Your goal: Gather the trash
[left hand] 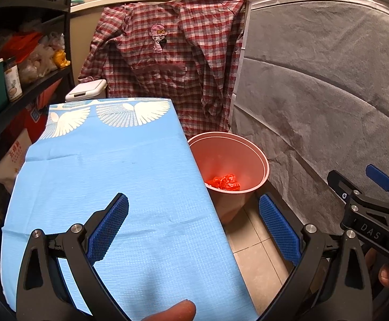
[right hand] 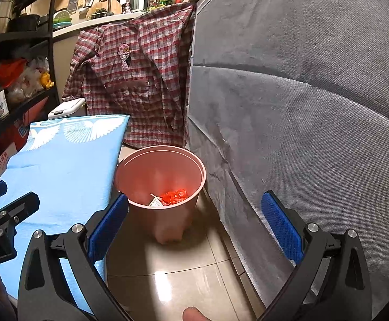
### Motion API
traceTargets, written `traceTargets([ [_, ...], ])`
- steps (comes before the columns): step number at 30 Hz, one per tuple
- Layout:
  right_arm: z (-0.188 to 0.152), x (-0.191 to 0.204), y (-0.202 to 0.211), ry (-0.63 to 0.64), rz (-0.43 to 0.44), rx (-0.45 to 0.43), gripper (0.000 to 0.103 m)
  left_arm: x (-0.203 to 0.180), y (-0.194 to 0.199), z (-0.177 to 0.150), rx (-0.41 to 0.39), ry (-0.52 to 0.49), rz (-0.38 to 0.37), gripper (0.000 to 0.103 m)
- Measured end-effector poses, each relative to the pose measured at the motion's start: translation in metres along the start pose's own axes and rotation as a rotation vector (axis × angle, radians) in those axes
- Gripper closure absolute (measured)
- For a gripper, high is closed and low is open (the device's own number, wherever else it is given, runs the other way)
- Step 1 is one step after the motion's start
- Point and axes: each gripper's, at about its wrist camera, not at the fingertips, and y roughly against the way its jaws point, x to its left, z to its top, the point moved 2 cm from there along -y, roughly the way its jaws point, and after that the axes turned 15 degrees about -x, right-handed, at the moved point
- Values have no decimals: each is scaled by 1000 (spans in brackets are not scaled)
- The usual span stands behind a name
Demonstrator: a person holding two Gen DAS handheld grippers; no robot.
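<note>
Ahead of right tool, pink bin, seemingly red wrapper inside.

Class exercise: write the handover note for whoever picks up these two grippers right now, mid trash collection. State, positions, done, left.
Left gripper: open, empty, over the blue table cover's right edge.
Right gripper: open, empty, aimed at the pink bin on the floor.
Bin stands between the table and the grey padded panel.
Done: red wrapper and a small white packet lie in the bin.
Left: no trash shows on the cover; check beyond these views.
</note>
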Motion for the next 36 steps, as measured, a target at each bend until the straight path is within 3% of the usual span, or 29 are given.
traceTargets([
  [36,1,-2,-3,1,3,0,5,-3,-1,-1,-4,-9,-4,8],
])
